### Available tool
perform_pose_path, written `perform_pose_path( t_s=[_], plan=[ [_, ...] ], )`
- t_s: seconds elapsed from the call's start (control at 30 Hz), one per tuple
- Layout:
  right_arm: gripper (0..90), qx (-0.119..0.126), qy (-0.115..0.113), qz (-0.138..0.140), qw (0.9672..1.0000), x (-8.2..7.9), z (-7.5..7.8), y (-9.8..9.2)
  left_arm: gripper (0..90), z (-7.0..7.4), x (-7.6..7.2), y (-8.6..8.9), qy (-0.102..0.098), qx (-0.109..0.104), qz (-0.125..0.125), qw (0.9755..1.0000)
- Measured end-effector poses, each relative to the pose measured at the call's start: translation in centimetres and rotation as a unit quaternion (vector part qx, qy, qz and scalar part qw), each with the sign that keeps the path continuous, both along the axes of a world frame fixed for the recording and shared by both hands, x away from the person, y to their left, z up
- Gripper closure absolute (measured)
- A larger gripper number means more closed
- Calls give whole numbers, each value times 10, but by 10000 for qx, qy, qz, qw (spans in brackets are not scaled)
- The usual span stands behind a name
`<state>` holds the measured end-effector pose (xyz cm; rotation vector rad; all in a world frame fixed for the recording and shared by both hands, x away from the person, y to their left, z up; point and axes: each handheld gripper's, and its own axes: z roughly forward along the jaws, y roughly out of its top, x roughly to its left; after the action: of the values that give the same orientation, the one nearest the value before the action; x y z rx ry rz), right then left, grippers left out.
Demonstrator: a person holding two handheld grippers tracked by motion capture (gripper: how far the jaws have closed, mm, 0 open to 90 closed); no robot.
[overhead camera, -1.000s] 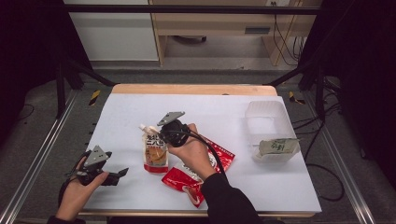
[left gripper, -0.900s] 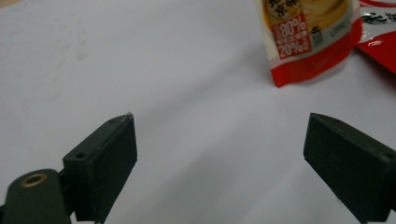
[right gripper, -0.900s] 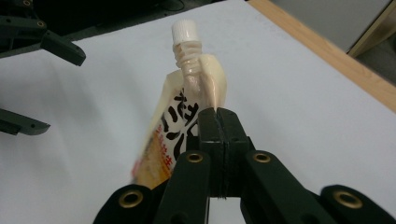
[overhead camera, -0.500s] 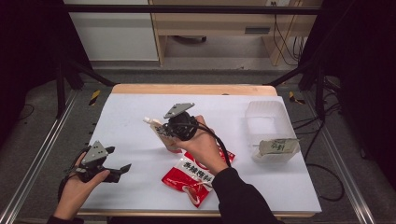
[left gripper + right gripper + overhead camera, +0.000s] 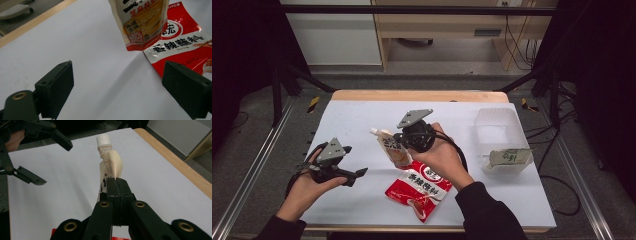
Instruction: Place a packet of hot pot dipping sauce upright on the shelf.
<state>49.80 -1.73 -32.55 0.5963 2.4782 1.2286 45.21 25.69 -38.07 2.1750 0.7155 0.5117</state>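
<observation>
A cream spouted sauce pouch [image 5: 392,149] is clamped in the right gripper [image 5: 115,185] above the table [image 5: 362,120]; the left gripper [image 5: 120,87] is held empty, jaws spread, near a red sauce packet [image 5: 422,187].

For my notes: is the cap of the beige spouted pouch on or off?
On: the white cap sits on the spouted pouch held in the right gripper.

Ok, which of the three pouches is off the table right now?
The beige spouted pouch, pinched in the right gripper. The red pouch lies flat on the table, and the green one rests in the clear tub.
</observation>
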Motion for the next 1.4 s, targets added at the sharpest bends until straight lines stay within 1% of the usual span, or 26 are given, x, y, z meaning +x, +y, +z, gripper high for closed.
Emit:
perform_pose_path(
  t_s=[0.03,0.07,0.17,0.27,0.43,0.57,0.67,0.77,0.83,0.87,0.9,0.97,1.07,1.1,1.13,1.17,1.2,1.27,1.33,1.4],
  plan=[
    [900,-11,-13,17,10000,-1,1,-1,104,7,2,-6,-93,102,-61,9999],
    [900,-10,-21,33,10000,-2,2,-2,109,11,4,-8,-117,127,-93,9998],
    [900,-39,-42,99,9999,-5,4,-5,113,21,9,-13,-114,143,-185,9997],
    [900,-15,-31,129,9999,-7,5,-7,118,27,12,-20,-108,141,-266,9995],
    [900,-14,-13,213,9998,-11,5,-8,127,30,16,-28,-78,176,-417,9989],
    [900,-15,24,258,9997,-12,2,-6,143,31,18,-33,-94,193,-485,9986],
    [900,-22,33,319,9995,-14,1,-3,161,31,20,-35,-140,252,-516,9983],
    [900,-48,42,371,9993,-16,1,-1,190,33,23,-35,-125,145,-549,9983],
    [900,-45,45,419,9991,-18,1,0,225,34,24,-34,-128,105,-607,9980],
    [900,-34,55,423,9991,-19,1,0,241,35,25,-34,-129,133,-648,9977],
    [900,-33,61,447,9990,-20,1,1,251,35,26,-35,-118,96,-661,9977],
    [900,-27,64,472,9989,-21,1,2,271,36,27,-36,-105,98,-722,9973],
    [900,1,56,530,9986,-22,1,3,324,37,27,-38,-93,12,-801,9967],
    [900,7,65,549,9985,-22,0,4,342,38,28,-38,-115,39,-864,9962],
    [900,7,65,549,9985,-22,0,4,381,38,28,-38,-115,39,-864,9962],
    [900,-16,72,597,9982,-24,-1,5,403,38,27,-39,-214,106,-850,9961],
    [900,-13,69,593,9982,-24,-2,5,421,38,27,-39,-249,129,-829,9962],
    [900,-10,57,620,9981,-25,-2,6,477,37,29,-38,-149,46,-928,9956],
    [900,3,52,641,9979,-25,-2,7,496,37,30,-37,-119,35,-937,9955],
    [900,3,49,626,9980,-24,-3,8,526,37,31,-35,-2,-22,-932,9956]
  ],
)
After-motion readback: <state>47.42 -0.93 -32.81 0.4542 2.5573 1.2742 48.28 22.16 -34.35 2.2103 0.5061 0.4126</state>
